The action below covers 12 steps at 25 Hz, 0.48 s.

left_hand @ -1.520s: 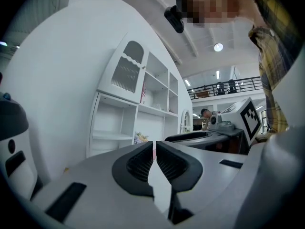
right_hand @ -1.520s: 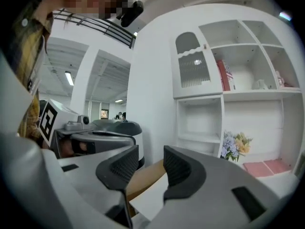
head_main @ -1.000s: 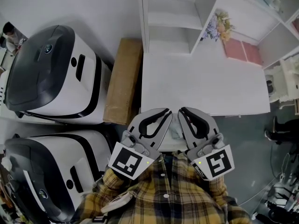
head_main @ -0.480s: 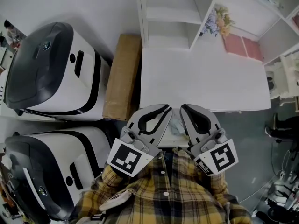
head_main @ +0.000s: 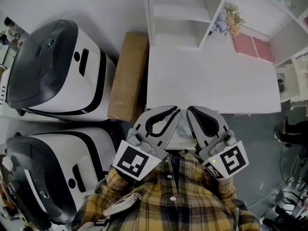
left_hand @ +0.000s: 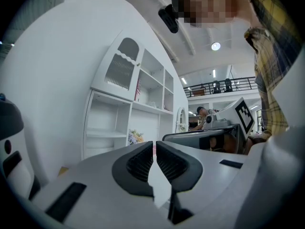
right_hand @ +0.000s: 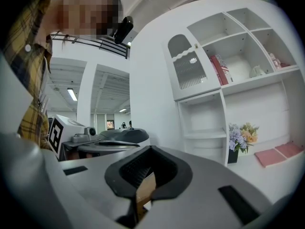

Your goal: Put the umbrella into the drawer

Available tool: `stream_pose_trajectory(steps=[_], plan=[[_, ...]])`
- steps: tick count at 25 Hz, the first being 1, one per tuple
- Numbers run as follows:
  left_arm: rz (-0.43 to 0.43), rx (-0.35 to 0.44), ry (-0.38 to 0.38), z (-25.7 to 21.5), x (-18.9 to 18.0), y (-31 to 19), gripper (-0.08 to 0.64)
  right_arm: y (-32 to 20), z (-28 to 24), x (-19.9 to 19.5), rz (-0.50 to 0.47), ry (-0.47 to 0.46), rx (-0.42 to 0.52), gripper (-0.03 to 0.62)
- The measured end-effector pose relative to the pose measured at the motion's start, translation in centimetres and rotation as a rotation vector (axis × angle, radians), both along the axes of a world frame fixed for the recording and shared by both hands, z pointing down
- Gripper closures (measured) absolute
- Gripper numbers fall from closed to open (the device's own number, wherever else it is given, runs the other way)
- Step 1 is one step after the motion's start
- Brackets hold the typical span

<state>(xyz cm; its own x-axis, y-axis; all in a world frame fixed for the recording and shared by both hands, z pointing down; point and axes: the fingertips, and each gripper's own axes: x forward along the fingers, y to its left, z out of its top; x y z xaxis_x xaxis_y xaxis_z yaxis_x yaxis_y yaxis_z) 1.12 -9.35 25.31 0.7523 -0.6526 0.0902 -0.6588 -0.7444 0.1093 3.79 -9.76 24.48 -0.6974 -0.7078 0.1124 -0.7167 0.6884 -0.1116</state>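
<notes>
White flat surface (head_main: 211,85) ahead, butted against a white open shelf unit (head_main: 175,18). A small bunch of pastel flowers (head_main: 229,23) and two flat pink books (head_main: 252,48) sit at the back right of the surface, under the shelf unit's compartments. A long brown cardboard box (head_main: 127,76) lies just beside the surface's left edge. Further left are two bulky white-and-black machines, the far machine (head_main: 53,71) and the near machine (head_main: 43,177).

My left gripper (head_main: 173,113) and right gripper (head_main: 191,113) hang side by side at the near edge of the surface. Their tips are close together and their marker cubes are tight against my yellow plaid shirt (head_main: 173,201). Both point roughly level toward the shelf unit.

Left jaws: closed, ribbed pads meeting at the tips, nothing between them. Right jaws: fully closed, also empty.

Umbrella: can't tell where it is; none of my three views shows it, and neither gripper has it.
</notes>
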Motion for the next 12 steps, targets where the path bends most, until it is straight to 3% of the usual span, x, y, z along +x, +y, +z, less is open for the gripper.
stream_pose_trajectory(steps=[12], plan=[[-0.014,0.001,0.003,0.00,-0.32,0.15,0.523,0.53,0.28,-0.31,-0.014,0.017,-0.001,0.575]])
